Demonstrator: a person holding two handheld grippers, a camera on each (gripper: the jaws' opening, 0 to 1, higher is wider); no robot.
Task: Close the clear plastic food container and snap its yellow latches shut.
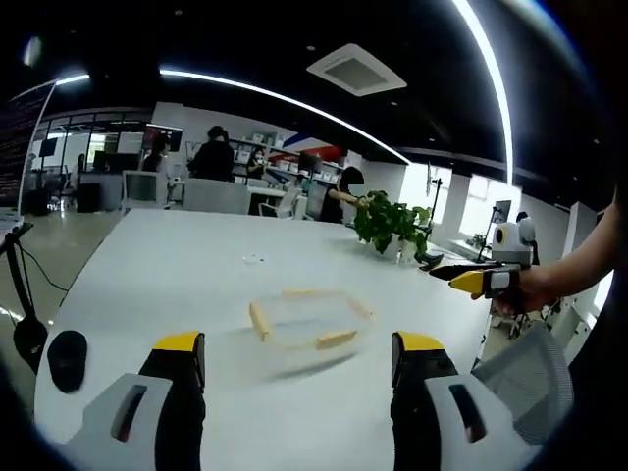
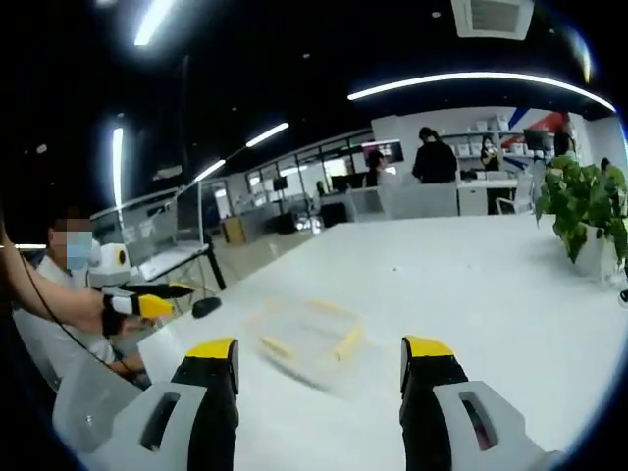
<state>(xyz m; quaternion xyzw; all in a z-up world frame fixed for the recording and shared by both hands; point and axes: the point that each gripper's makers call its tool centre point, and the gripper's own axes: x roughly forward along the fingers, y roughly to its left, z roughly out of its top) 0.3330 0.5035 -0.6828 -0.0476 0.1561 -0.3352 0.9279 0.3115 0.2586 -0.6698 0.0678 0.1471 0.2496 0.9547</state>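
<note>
container (image 1: 309,319) lies on the counter (image 1: 186,265) dead ahead between my wide-open, empty left claw (image 1: 299,358) and right claw (image 2: 319,363).

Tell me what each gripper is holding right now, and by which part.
Nothing is held. The left gripper and right gripper both stand open, short of the clear container with yellow latches lying on the white table.

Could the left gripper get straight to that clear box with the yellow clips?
Probably yes. The left gripper is open and points at the clear box, which sits alone on the white table just ahead of it. The plant and the right gripper are off to the side.
</note>
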